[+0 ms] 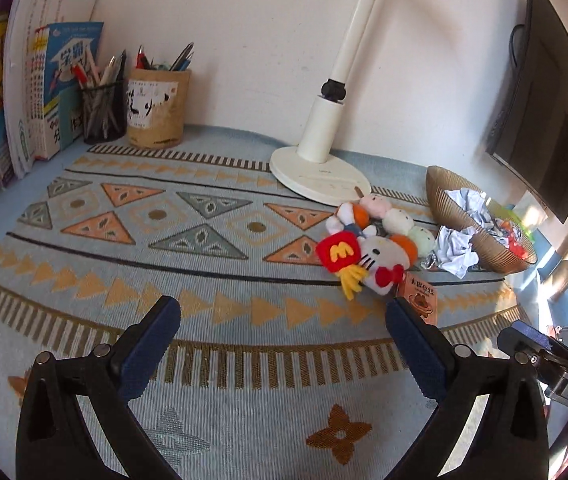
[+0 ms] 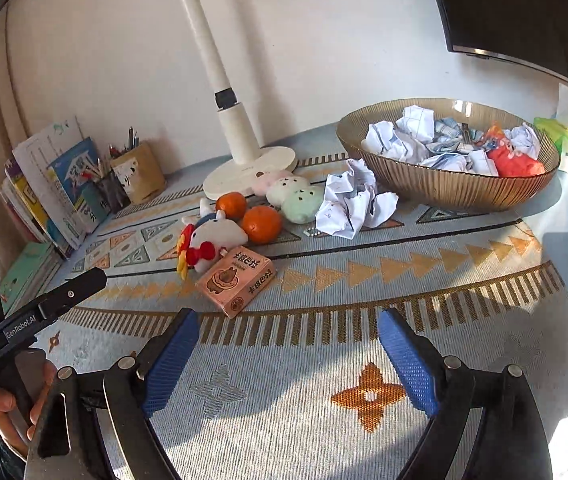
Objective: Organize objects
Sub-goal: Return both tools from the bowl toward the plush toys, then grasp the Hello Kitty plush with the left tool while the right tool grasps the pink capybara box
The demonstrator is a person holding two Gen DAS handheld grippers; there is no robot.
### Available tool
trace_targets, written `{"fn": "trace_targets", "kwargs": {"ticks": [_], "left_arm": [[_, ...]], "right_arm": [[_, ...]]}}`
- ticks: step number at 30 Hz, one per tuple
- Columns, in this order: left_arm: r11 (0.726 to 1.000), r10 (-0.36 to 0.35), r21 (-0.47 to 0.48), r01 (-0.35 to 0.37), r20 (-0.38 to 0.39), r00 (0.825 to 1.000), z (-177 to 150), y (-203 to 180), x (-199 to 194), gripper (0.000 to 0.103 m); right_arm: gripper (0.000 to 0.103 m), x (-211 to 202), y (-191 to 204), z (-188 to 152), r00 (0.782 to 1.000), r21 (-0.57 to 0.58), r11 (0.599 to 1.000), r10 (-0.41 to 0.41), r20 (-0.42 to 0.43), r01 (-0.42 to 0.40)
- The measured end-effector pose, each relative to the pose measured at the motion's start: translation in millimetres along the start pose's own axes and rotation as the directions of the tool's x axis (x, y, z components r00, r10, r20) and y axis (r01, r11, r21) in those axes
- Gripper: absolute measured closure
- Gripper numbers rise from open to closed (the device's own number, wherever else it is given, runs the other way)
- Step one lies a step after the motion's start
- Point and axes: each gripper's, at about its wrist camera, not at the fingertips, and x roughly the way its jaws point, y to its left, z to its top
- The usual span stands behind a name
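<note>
A white cat plush with a red bow [image 2: 213, 240] [image 1: 380, 260] lies on the patterned cloth with two oranges [image 2: 261, 224], pastel round plushes [image 2: 298, 200], a pink card box [image 2: 235, 280] [image 1: 420, 298] and crumpled paper [image 2: 350, 204] [image 1: 458, 250]. A ribbed golden bowl [image 2: 444, 184] [image 1: 452, 208] holds more crumpled paper and red wrapping. My left gripper [image 1: 284, 320] is open and empty, short of the plush. My right gripper [image 2: 288, 328] is open and empty, just in front of the pink box.
A white lamp base [image 1: 320, 176] [image 2: 251, 172] stands behind the toys. Two pen holders [image 1: 155, 112] and upright books [image 1: 39, 92] line the back left. A dark monitor [image 1: 544, 120] is at the right. A green tissue pack [image 2: 564, 148] sits behind the bowl.
</note>
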Motion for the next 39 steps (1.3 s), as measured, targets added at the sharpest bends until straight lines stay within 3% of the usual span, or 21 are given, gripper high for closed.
{"fn": "trace_targets", "kwargs": {"ticks": [2,6,9,11,13,15,17,21,24,27,30,32,34,39], "left_arm": [[1.0,-0.017,0.001,0.017,0.023,1.0,2,1,-4,0.001],[1.0,-0.004,0.014,0.004,-0.008,1.0,-1,-3,1,0.001],[1.0,0.002,0.008,-0.002,-0.002,1.0,-2,-2,-1,0.001],[1.0,-0.004,-0.001,0.004,-0.002,1.0,-2,0,-1,0.001],[1.0,-0.007,-0.015,0.006,-0.007,1.0,-2,2,0,0.001],[0.999,-0.011,-0.031,0.01,-0.016,1.0,-1,5,1,0.001],[0.999,-0.019,-0.049,0.018,-0.018,1.0,-1,8,0,0.001],[0.995,-0.034,-0.098,0.033,-0.014,0.999,-1,18,-1,0.001],[0.991,-0.034,-0.132,0.032,-0.015,0.999,-1,24,-1,0.001],[0.99,-0.038,-0.135,0.034,-0.022,0.999,-1,24,0,0.001],[0.994,-0.036,-0.108,0.032,-0.031,0.999,-1,19,2,0.001],[0.996,-0.028,-0.08,0.024,-0.053,0.998,1,12,5,0.001],[0.998,-0.035,-0.056,0.031,-0.068,0.997,2,1,8,0.001],[0.997,-0.078,-0.02,0.076,-0.157,0.984,17,-43,32,0.001]], "right_arm": [[0.011,0,2,0,0.999,-0.019,0.999,-0.027,0.019,0.028],[0.008,17,9,0,0.993,-0.054,0.994,-0.097,-0.062,0.094],[0.008,23,10,1,0.989,-0.059,0.993,-0.106,-0.098,0.101],[0.008,25,9,5,0.991,-0.007,0.998,-0.057,-0.121,0.056],[0.008,30,14,10,0.988,0.092,0.995,0.062,-0.139,-0.049],[0.007,44,27,17,0.98,0.119,0.991,0.089,-0.179,-0.068],[0.007,63,45,23,0.971,0.087,0.996,0.036,-0.235,-0.016],[0.008,89,68,29,0.97,0.033,0.997,-0.053,-0.239,0.063],[0.019,100,68,32,0.964,0.004,0.992,-0.123,-0.235,0.127],[0.037,96,51,31,0.966,0.009,0.992,-0.122,-0.226,0.128],[0.048,83,25,28,0.968,0.051,0.986,-0.145,-0.207,0.159],[0.048,74,1,24,0.973,0.117,0.981,-0.131,-0.191,0.155],[0.049,68,-14,24,0.983,0.174,0.98,-0.067,-0.172,0.098],[0.044,64,-17,23,0.988,0.21,0.977,-0.011,-0.152,0.043]]}}
